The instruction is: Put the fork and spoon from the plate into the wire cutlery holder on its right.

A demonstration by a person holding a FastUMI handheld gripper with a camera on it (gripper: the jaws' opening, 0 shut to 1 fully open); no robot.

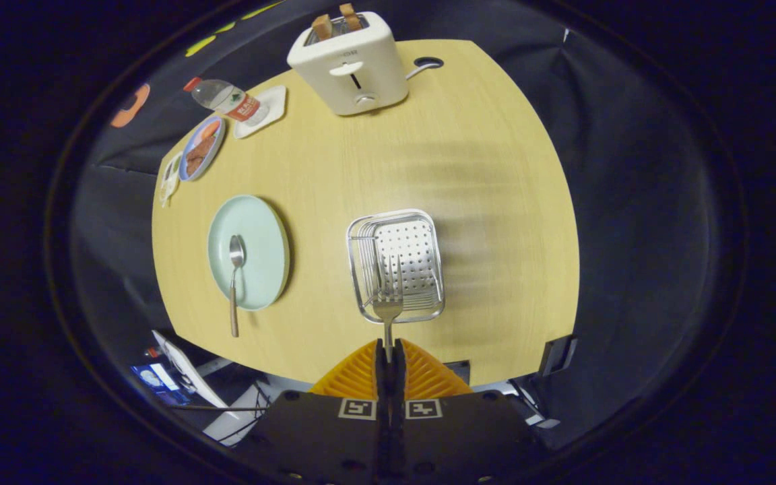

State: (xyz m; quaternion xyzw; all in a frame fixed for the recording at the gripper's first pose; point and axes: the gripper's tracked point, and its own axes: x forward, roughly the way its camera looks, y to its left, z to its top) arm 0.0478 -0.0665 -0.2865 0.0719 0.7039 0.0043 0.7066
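Gripper view looks down from high over a pale wooden table (482, 202), with a white toaster (351, 64) holding two slices at the far end and a water bottle (226, 100) lying beyond a small plate of food (201, 149). Nearer sits the pale green plate (260, 229), and to its right, well apart, the wire cutlery holder (396, 264) with its perforated floor. The spoon (235, 273) lies on the plate, bowl on the dish and its handle reaching past the near rim. The fork (387, 311) is pinched by its handle, tines pointing ahead over the holder's near edge. The gripper (389, 353) has its fingers pressed together on that handle. I would judge both pieces stiff, light and slick, best taken along the slim handle. The gripper is held high, aimed steeply down at the holder.
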